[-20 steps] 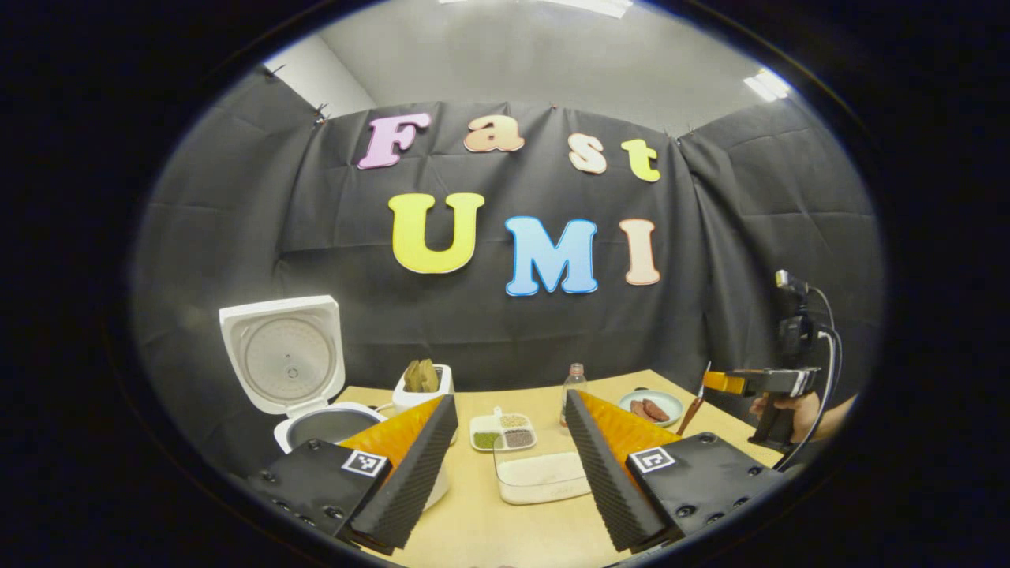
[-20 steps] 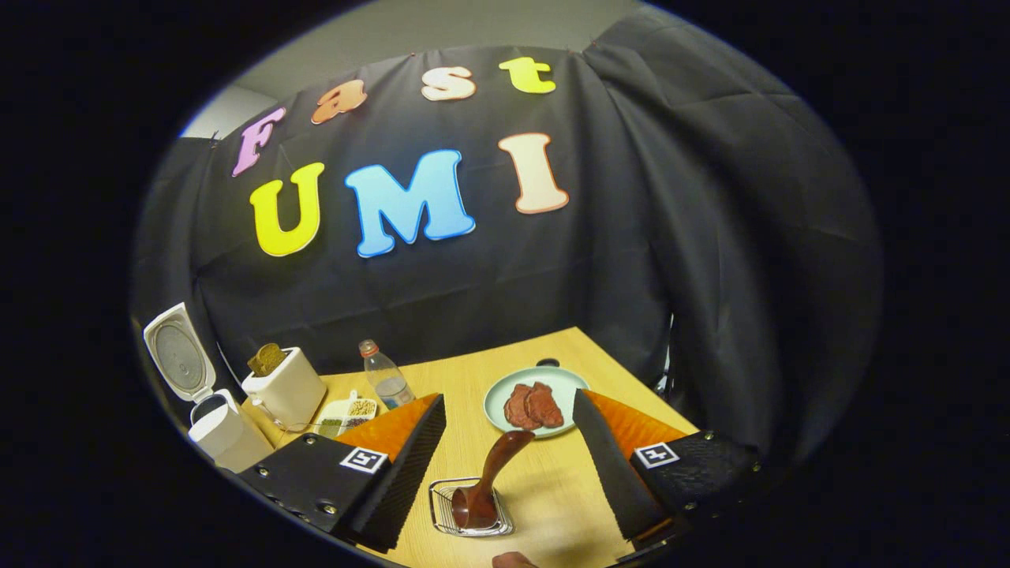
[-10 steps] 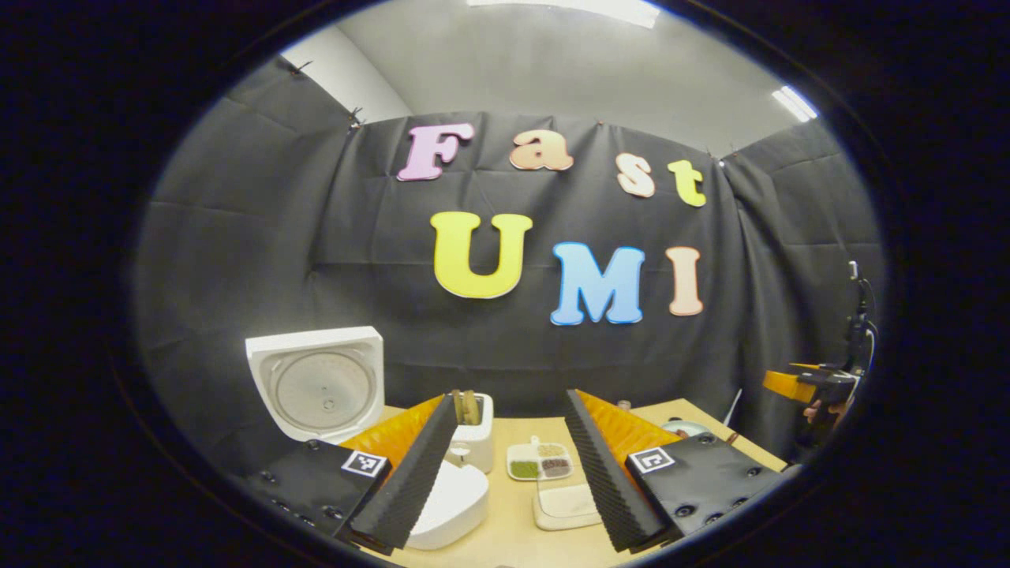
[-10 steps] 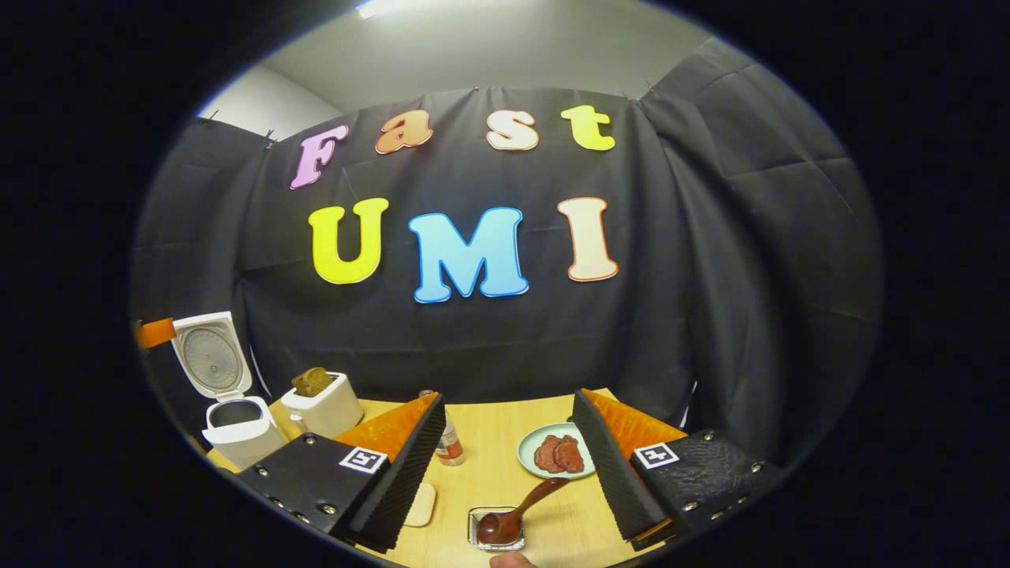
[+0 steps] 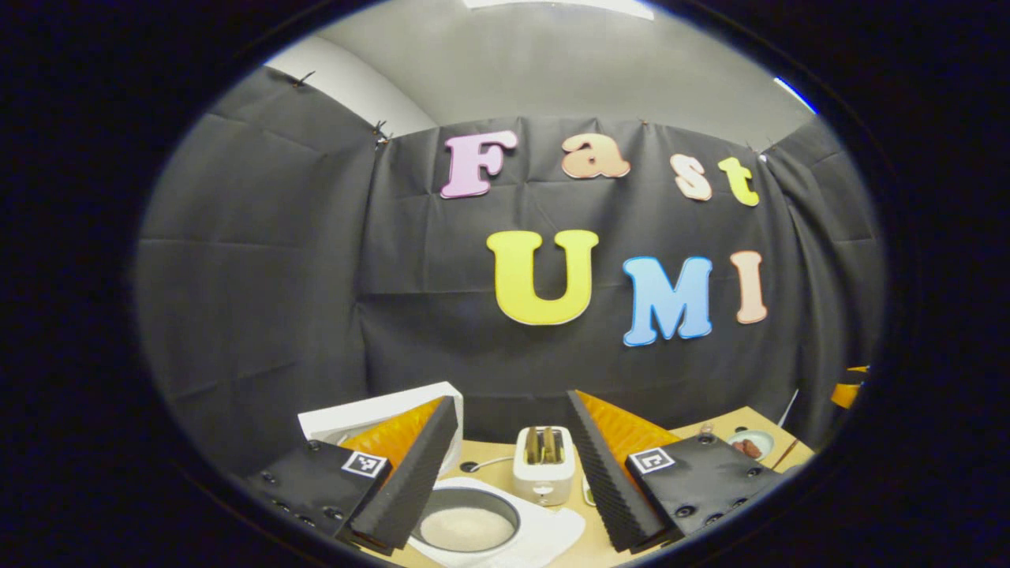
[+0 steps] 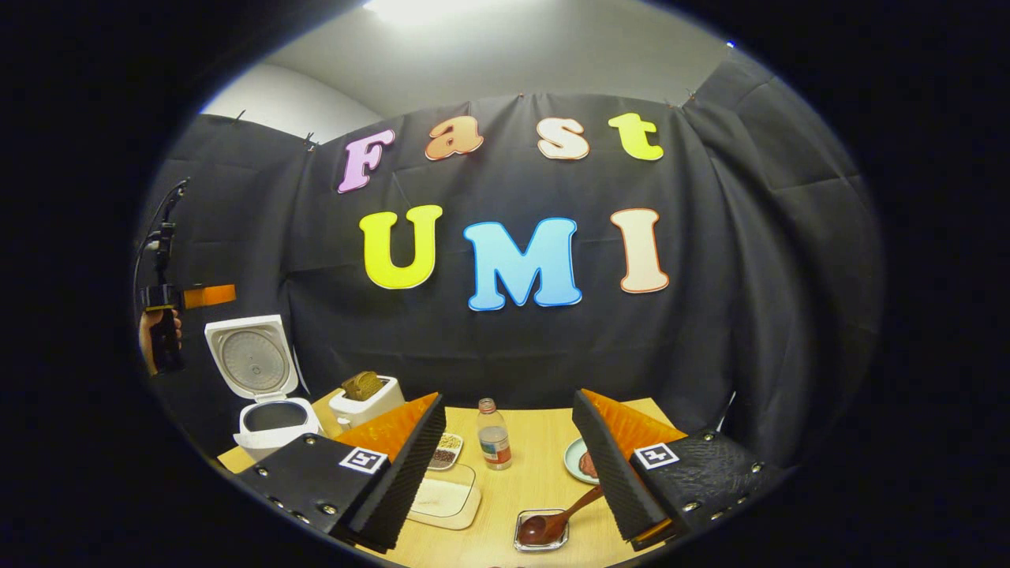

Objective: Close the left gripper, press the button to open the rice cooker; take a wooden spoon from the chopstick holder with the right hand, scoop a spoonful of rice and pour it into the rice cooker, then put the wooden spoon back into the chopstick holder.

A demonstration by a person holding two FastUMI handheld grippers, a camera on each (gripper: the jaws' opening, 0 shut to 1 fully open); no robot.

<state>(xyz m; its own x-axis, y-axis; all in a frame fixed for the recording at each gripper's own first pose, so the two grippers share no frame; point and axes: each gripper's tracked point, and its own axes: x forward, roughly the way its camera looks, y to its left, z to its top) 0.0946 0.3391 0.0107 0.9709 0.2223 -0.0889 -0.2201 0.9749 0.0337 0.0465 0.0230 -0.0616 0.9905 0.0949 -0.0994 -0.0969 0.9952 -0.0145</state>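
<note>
Right gripper view: wide right claw (image 6: 509,481) hung empty; wooden spoon (image 6: 556,522) at six o'clock looked light, stiff, best gripped mid-handle.

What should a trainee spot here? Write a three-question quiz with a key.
1. True or false: the rice cooker has its lid open.
2. Where is the wooden spoon? A: in the chopstick holder. B: on the plate. C: inside the rice cooker.
3. Fill in: the right hand-held gripper is ____ (open or shut).
Key: 1 true; 2 A; 3 open.
</note>
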